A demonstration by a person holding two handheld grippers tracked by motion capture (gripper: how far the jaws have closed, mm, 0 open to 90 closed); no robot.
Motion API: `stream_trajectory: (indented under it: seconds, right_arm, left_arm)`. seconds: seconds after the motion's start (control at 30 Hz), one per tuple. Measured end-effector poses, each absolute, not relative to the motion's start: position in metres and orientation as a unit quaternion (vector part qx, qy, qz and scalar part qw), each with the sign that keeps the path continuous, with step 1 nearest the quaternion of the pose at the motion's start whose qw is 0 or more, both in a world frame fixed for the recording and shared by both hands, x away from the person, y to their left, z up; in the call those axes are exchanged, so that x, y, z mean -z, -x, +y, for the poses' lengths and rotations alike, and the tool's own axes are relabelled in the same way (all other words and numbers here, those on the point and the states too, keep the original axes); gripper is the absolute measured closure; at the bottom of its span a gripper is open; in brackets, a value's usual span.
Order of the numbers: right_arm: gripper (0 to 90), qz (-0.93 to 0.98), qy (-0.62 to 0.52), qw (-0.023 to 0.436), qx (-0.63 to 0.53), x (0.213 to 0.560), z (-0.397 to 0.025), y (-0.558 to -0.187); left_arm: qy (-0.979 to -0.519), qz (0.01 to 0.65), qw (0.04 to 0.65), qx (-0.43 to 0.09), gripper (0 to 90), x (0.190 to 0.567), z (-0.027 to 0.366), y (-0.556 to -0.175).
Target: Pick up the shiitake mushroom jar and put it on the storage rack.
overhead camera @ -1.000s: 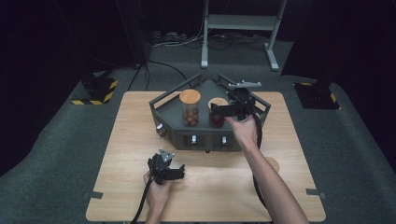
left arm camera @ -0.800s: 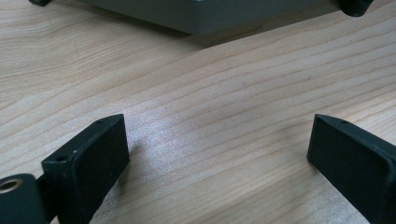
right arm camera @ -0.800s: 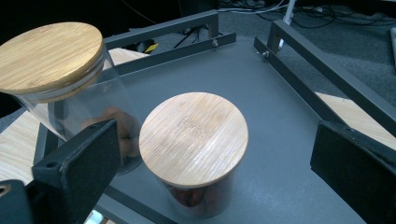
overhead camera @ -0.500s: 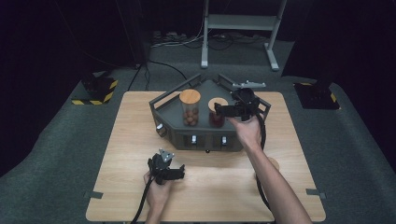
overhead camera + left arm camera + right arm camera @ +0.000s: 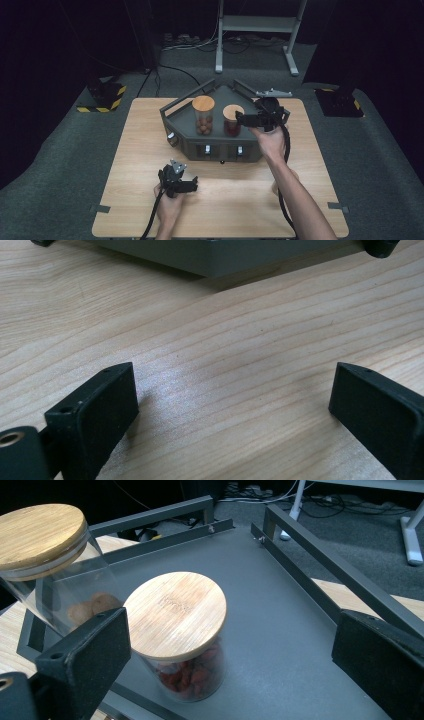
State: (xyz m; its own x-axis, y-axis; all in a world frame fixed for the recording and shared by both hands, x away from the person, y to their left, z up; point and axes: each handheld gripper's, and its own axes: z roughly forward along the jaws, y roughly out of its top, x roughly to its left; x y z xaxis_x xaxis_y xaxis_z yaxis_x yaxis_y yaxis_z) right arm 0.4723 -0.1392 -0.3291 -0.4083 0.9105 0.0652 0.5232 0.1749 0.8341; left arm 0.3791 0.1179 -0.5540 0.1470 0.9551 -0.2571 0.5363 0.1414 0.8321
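The short jar point(image 5: 176, 630) of red pieces stands on the grey tray point(image 5: 280, 610), beside the tall jar point(image 5: 47, 555). The right gripper point(image 5: 230, 665) hovers just over it, jaws wide. The left gripper point(image 5: 232, 410) rests on the table point(image 5: 225, 340), jaws wide, empty.

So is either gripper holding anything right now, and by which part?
Nothing is held. The right gripper is open near the short jar; the left gripper is open over the table.

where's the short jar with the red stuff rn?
High view: short jar stands on the grey stand, right of the taller jar, just left of the right hand-held gripper, whose jaws are open.
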Motion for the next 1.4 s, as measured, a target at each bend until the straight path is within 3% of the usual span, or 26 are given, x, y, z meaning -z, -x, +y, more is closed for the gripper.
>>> stream_trajectory:
  seconds: [1.4]
  right_arm:
    - [3.6, 0.714, -0.479, 0.254, -0.443, 0.329, -0.180, -0.457]
  left_arm:
    - [-0.612, 0.610, 0.446, -0.235, 4.9, 0.554, 0.118, -0.379]
